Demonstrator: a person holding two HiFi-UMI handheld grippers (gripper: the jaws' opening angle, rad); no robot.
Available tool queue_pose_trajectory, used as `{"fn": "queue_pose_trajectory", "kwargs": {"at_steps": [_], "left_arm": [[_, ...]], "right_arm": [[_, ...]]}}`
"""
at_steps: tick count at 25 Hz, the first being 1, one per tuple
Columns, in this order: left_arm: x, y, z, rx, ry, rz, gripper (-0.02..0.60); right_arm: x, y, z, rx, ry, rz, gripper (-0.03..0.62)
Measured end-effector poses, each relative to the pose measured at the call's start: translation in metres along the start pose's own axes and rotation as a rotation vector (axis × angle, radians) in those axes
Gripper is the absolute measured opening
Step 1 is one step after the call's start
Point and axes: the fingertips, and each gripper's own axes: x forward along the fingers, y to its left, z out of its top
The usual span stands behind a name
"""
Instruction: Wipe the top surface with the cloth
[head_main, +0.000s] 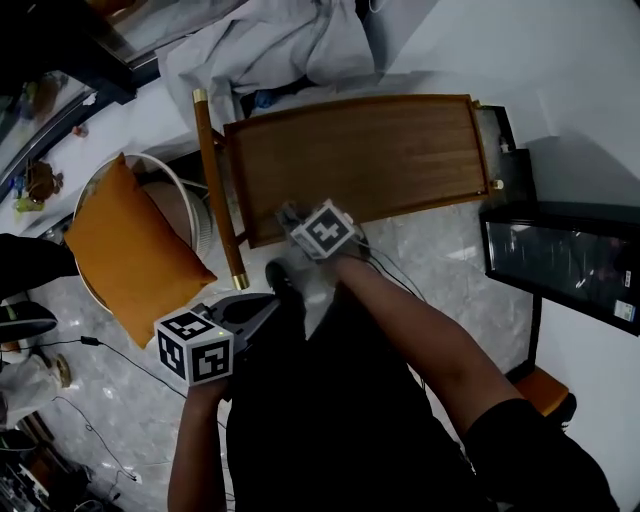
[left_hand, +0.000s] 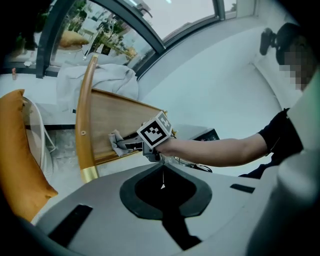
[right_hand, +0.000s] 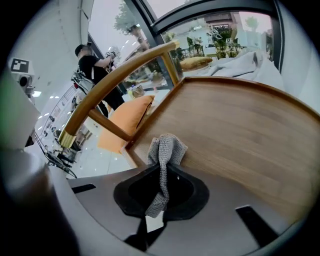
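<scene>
The wooden top surface (head_main: 380, 160) lies ahead of me, with a curved wooden rail (head_main: 215, 185) along its left end. My right gripper (head_main: 300, 228) is shut on a grey cloth (head_main: 290, 216) and holds it at the top's near left corner. In the right gripper view the cloth (right_hand: 167, 150) hangs bunched from the right gripper (right_hand: 162, 170) against the wood (right_hand: 240, 125). My left gripper (head_main: 265, 305) stays low near my body, off the table, jaws together with nothing in them. The left gripper view shows the left gripper (left_hand: 162, 172), and beyond it the right gripper (left_hand: 131, 145) with the cloth (left_hand: 117, 141).
An orange cushion (head_main: 130, 250) rests on a round white-rimmed seat to the left. A pale sheet (head_main: 270, 45) is piled behind the top. At the right stands a black glass-fronted box (head_main: 565, 260). Cables (head_main: 90, 345) trail over the marble floor. A person (right_hand: 92, 65) stands far off.
</scene>
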Motion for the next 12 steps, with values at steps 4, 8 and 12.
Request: {"fn": "queue_pose_trajectory", "kwargs": {"at_steps": [4,8,12], "left_arm": [[0.04,-0.026,0.015,0.023,0.023,-0.03,0.011],[0.081,-0.049,0.029,0.047,0.055,-0.057,0.011],[0.124,-0.072,0.045,0.077,0.084,-0.087,0.011]], "right_arm": [[-0.034,-0.047,-0.028,0.053,-0.005,-0.029,0.035],[-0.072,-0.099,-0.057,0.091,-0.027,-0.079,0.035],[-0.116,-0.158,-0.093,0.127,-0.027,-0.149,0.035]]}}
